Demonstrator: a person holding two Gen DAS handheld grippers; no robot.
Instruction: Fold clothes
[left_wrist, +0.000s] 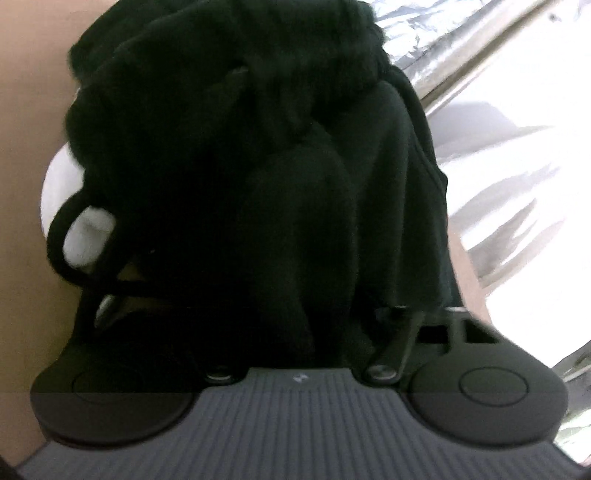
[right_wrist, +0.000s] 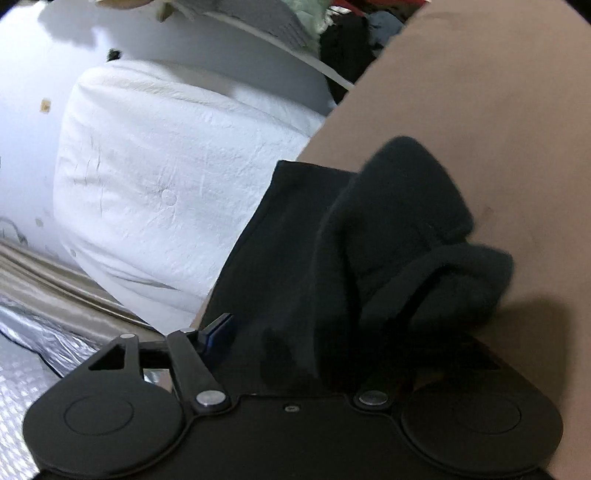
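Black garment (left_wrist: 258, 166) bunched over left gripper (left_wrist: 295, 314), jaws' state hidden, right gripper (right_wrist: 332, 332) jaws spread, tilted down

Black fleece garment (right_wrist: 388, 236) bunched ahead of the claw; plain tan tabletop (right_wrist: 480, 92) beneath; white crinkled cushion (right_wrist: 166, 177) to the left; crumpled silver foil sheet (left_wrist: 413, 33) beyond.

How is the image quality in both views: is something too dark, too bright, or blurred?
Left wrist view: the black garment is nearly featureless dark, the silver foil surface is overexposed. Right wrist view: the white cushion is sharp, the dark cloth slightly blurred.
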